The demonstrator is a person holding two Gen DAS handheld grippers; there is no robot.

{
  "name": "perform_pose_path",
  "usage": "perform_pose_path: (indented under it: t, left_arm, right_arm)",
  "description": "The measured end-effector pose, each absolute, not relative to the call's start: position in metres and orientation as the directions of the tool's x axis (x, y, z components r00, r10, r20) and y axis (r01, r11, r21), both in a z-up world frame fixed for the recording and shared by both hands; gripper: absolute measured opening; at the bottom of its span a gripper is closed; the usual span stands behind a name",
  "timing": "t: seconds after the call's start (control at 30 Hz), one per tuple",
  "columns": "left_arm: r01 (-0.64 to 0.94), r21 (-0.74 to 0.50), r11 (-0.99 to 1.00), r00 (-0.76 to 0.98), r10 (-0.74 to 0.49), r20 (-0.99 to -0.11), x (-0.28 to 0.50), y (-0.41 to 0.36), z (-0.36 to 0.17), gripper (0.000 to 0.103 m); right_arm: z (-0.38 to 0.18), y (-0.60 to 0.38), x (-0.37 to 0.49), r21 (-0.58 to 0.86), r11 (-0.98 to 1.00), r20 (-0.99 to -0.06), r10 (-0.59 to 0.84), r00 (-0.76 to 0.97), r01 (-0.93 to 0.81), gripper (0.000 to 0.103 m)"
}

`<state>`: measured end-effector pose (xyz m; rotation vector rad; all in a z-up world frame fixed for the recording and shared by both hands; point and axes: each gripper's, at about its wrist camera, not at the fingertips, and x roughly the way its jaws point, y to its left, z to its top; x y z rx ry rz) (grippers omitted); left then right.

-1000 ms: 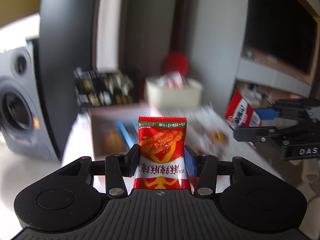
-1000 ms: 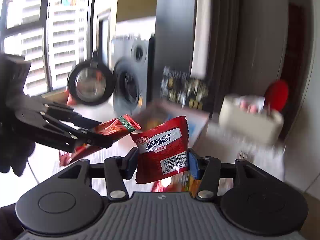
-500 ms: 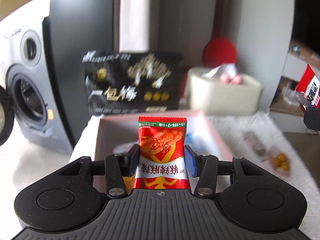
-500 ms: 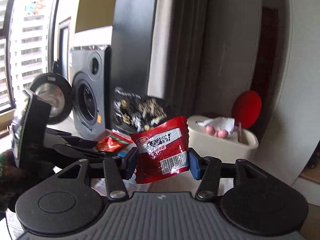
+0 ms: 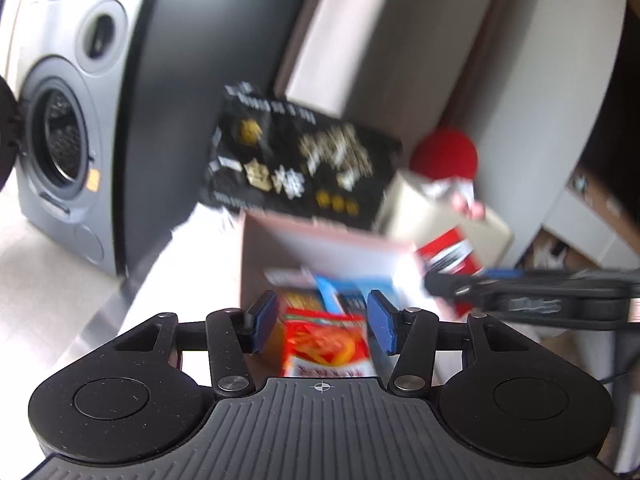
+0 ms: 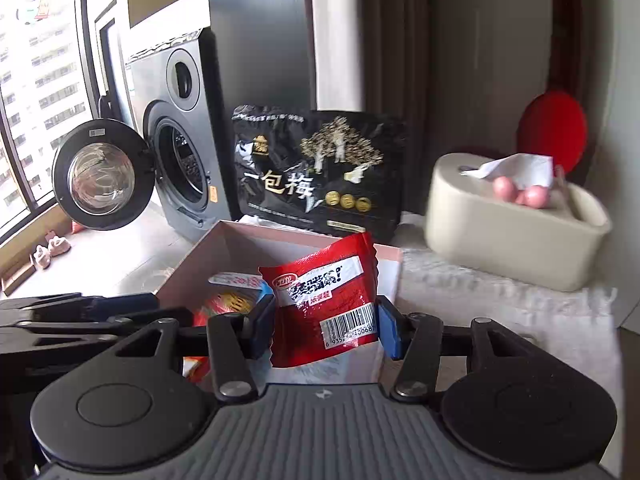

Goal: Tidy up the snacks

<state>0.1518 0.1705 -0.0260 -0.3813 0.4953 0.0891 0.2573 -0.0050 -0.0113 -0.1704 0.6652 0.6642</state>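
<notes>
While right gripper (image 6: 325, 322) clamps red pkt (image 6: 320, 280), left gripper (image 5: 320, 320) jaws apart, orange pkt (image 5: 325, 346) loose.

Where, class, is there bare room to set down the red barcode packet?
Bare: inside the pink box, the white floor along its right wall; also the white cloth right of it, in front of the beige tissue box. Crowded: the box's left half, where loose packets pile up and the left gripper hangs.
</notes>
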Motion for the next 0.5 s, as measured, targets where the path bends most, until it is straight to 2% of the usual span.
perform_pose_path:
  t: [0.07, 0.13, 0.27, 0.37, 0.43, 0.5]
  left_arm:
    - [-0.174, -0.349, 0.921, 0.884, -0.010, -0.468, 0.153, 0.175, -0.023, 0.055]
    - [-0.172, -0.352, 0.920, 0.868, -0.028, -0.497, 0.152, 0.176, -0.019, 0.055]
    - [-0.070, -0.315, 0.946, 0.837, -0.116, -0.534, 0.124, 0.157, -0.004, 0.054]
    - [-0.021, -0.282, 0.959, 0.811, -0.149, -0.566, 0.113, 0.142, -0.004, 0.052]
    - [-0.013, -0.274, 0.962, 0.790, -0.158, -0.592, 0.118, 0.136, -0.010, 0.047]
    - [-0.033, -0.274, 0.961, 0.777, -0.148, -0.612, 0.128, 0.135, -0.019, 0.035]
  right_arm:
    - [-0.016, 0.012, 0.274, 0.096, 0.782, -0.636, 0.524, 0.567, -0.616, 0.055]
    - [-0.021, 0.024, 0.294, 0.158, 0.769, -0.651, 0.553, 0.520, -0.619, 0.070]
    - [-0.024, 0.023, 0.307, 0.224, 0.763, -0.674, 0.570, 0.469, -0.606, 0.070]
    - [-0.024, 0.006, 0.291, 0.174, 0.762, -0.667, 0.557, 0.494, -0.624, 0.071]
    - [-0.025, -0.007, 0.276, 0.130, 0.757, -0.659, 0.548, 0.515, -0.640, 0.071]
    - [-0.024, -0.021, 0.262, 0.092, 0.753, -0.646, 0.543, 0.537, -0.651, 0.071]
